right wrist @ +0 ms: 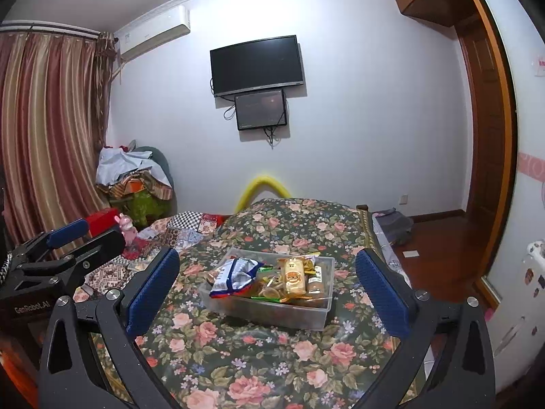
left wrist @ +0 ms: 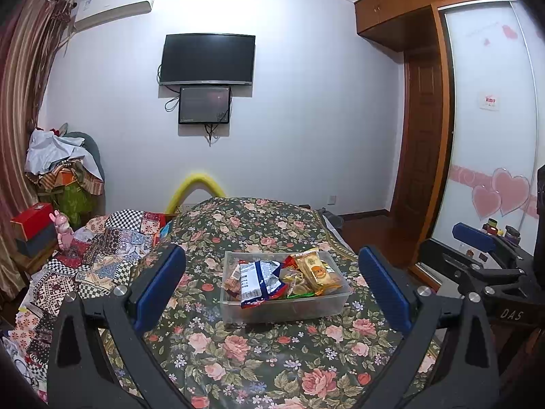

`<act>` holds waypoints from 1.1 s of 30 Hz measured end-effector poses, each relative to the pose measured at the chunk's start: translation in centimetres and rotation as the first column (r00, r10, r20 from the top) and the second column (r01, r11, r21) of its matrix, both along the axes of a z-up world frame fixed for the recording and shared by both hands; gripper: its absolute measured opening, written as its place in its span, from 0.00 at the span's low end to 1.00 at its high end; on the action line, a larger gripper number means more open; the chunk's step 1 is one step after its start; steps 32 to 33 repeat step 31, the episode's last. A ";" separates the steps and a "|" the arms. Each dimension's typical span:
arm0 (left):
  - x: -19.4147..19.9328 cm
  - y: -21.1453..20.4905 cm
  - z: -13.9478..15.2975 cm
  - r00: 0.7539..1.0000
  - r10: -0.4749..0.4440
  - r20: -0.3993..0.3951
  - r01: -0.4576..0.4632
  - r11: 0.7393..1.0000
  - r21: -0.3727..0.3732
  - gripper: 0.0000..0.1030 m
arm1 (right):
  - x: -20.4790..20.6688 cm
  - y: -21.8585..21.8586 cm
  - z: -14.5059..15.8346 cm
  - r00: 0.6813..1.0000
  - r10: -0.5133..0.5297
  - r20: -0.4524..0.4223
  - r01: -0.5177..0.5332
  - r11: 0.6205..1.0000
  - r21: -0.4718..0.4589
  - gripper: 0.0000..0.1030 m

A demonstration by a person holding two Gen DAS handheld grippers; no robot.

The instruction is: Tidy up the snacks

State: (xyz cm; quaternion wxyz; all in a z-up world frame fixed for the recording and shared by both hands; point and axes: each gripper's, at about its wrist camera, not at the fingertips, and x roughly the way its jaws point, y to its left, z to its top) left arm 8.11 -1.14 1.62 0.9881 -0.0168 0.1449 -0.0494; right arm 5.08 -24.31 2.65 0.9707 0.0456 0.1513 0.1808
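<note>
Centre frame, a clear plastic bin (left wrist: 285, 301) of snack packets (left wrist: 260, 281) sits on the floral surface (left wrist: 238, 358). The left claw (left wrist: 272, 289) and right claw (right wrist: 267, 293) both gape, released. The packets look light, crinkly and probably slippery; pinch a sealed edge.

Dark green cloth (left wrist: 259, 351) strewn with pink roses, clear bin (left wrist: 286, 310) — blue-and-white packet (left wrist: 260, 281), yellow wrapper (left wrist: 316, 269) — beside a checkered patchwork quilt (left wrist: 112, 248) and striped maroon curtains (right wrist: 47, 129).
</note>
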 end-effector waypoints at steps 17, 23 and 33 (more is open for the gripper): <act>-0.2 -0.1 -0.1 1.000 -0.007 0.005 0.007 1.000 0.000 1.00 | 0.1 -0.1 0.0 1.000 -0.021 0.005 0.021 1.000 -0.014 1.00; -0.3 -0.1 -0.1 1.000 -0.002 0.009 0.002 1.000 -0.008 1.00 | 0.2 -0.1 -0.1 1.000 -0.022 0.003 0.022 1.000 -0.017 1.00; -0.3 -0.4 -0.2 1.000 -0.015 0.006 0.015 1.000 0.002 1.00 | 0.3 -0.2 -0.1 1.000 -0.030 0.002 0.030 0.999 -0.015 1.00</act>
